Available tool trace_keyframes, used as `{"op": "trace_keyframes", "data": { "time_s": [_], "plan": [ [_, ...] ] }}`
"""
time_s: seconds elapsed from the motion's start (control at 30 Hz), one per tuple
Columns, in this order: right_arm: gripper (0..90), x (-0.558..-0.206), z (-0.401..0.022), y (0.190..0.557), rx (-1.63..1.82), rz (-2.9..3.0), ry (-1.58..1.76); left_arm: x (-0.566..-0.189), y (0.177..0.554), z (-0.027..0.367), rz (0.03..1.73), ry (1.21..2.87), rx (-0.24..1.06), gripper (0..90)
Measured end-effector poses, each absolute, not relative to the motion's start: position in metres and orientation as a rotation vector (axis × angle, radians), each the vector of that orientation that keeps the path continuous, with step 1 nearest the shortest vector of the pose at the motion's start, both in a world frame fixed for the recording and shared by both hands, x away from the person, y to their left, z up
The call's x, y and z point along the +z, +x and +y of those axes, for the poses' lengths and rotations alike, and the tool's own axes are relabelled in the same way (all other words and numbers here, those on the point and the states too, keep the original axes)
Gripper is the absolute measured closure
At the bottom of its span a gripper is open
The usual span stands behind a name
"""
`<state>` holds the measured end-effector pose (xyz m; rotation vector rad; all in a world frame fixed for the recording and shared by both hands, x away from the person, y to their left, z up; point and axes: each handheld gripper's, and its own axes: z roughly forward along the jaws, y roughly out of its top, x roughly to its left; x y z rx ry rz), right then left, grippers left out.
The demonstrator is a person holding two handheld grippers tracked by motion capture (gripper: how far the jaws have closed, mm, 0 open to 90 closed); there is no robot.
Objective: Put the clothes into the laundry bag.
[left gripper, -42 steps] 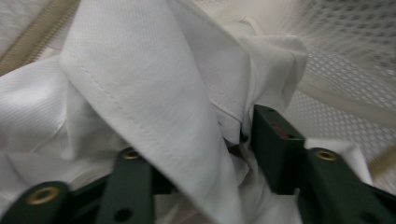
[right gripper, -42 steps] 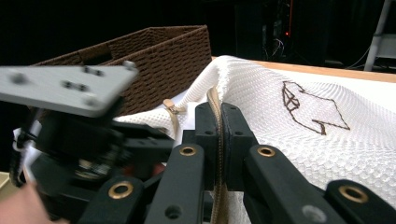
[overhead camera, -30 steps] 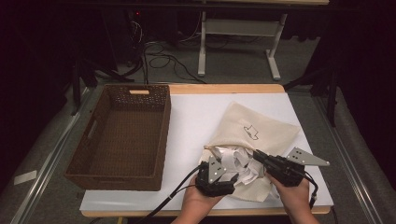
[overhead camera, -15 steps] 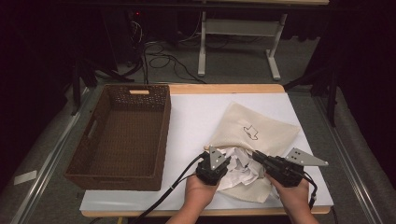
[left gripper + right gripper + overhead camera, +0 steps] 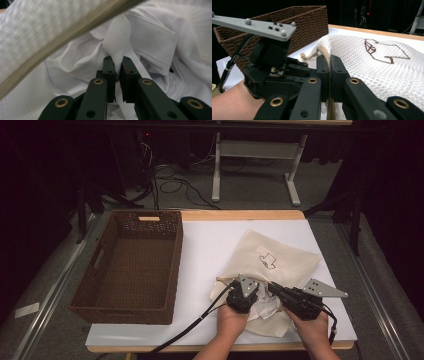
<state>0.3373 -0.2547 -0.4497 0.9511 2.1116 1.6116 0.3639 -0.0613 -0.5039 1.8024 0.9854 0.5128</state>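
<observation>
A cream mesh laundry bag (image 5: 280,255) with a dark drawing lies on the white table, its mouth toward me. White cloth (image 5: 262,311) bunches at that mouth. My left gripper (image 5: 254,292) reaches under the bag's edge. In the left gripper view its jaws (image 5: 118,63) are shut on a raised fold of the white cloth (image 5: 140,37), below the zipper edge (image 5: 75,27). My right gripper (image 5: 272,287) is shut on the bag's zipper edge (image 5: 325,53), holding it lifted, seen close in the right gripper view (image 5: 329,61). The left gripper's body (image 5: 269,67) sits just beside it.
A dark brown wicker basket (image 5: 177,260) stands open on the table's left, its wall also in the right gripper view (image 5: 307,22). White table surface (image 5: 210,245) lies between basket and bag. Cables and a desk frame (image 5: 220,170) are on the floor behind.
My left hand has moved right and away from me, in under the bag's lifted edge among the white cloth. The right hand has kept still on the zipper edge.
</observation>
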Motion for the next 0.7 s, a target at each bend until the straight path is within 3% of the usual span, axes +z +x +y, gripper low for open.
{"op": "trace_keyframes", "data": {
  "time_s": [0.13, 0.3, 0.47, 0.7],
  "plan": [
    [88.2, -0.448, -0.260, 0.336, 1.616, 2.096, 0.964, -0.501, 0.357, -0.050, 0.945, 1.818, 0.519, 68.6],
    [88.2, -0.448, -0.261, 0.337, 1.611, 2.095, 0.959, -0.496, 0.338, -0.017, 0.934, 1.830, 0.479, 40.3],
    [88.2, -0.447, -0.260, 0.336, 1.606, 2.090, 0.956, -0.500, 0.315, 0.008, 0.941, 1.881, 0.435, 32.9],
    [88.2, -0.449, -0.255, 0.337, 1.591, 2.105, 0.950, -0.518, 0.310, -0.006, 0.909, 2.036, 0.350, 34.3]
  ]
}}
